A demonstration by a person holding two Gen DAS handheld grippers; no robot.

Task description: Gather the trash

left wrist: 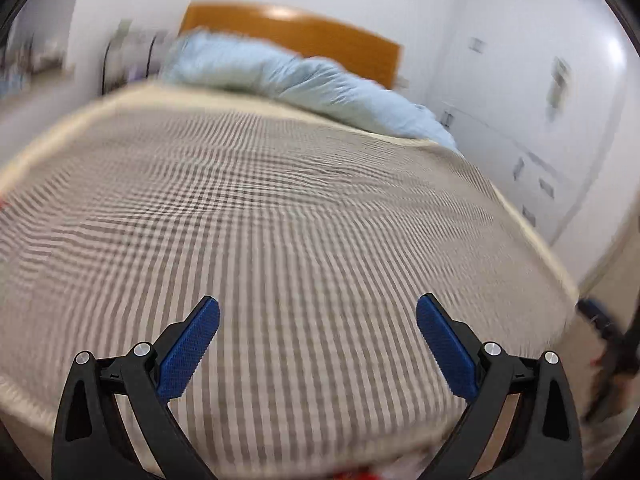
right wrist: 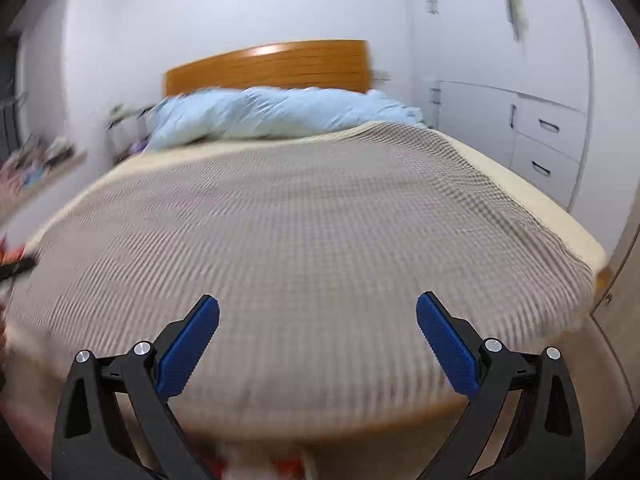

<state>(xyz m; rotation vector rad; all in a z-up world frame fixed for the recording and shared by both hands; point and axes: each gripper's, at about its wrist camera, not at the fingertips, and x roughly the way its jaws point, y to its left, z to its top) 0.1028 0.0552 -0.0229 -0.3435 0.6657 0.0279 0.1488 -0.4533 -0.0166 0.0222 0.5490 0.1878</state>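
Wide bed under grey-and-cream checked woven cover [right wrist: 304, 216]: bare of visible litter. Crumpled pale-blue quilt [right wrist: 276, 114], against curved orange wooden headboard [right wrist: 272, 66]. White drawer unit [right wrist: 548, 140], right of bed. Left hand-held gripper [left wrist: 318, 318]: blue-padded fingers spread wide, holding nothing. Right hand-held gripper [right wrist: 318, 318]: likewise wide apart and unladen. Trash: none identifiable; blurred red-and-white scraps [right wrist: 280, 466] below bed's foot, possibly wrappers. If so, probably light, crushable, slippery; best pinched at a crumpled edge.

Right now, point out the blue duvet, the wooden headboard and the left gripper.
blue duvet [right wrist: 280, 114]: right wrist view, middle of the bunched fabric.
wooden headboard [right wrist: 272, 66]: right wrist view, centre of the panel.
left gripper [left wrist: 318, 344]: left wrist view, midway between its open fingertips.
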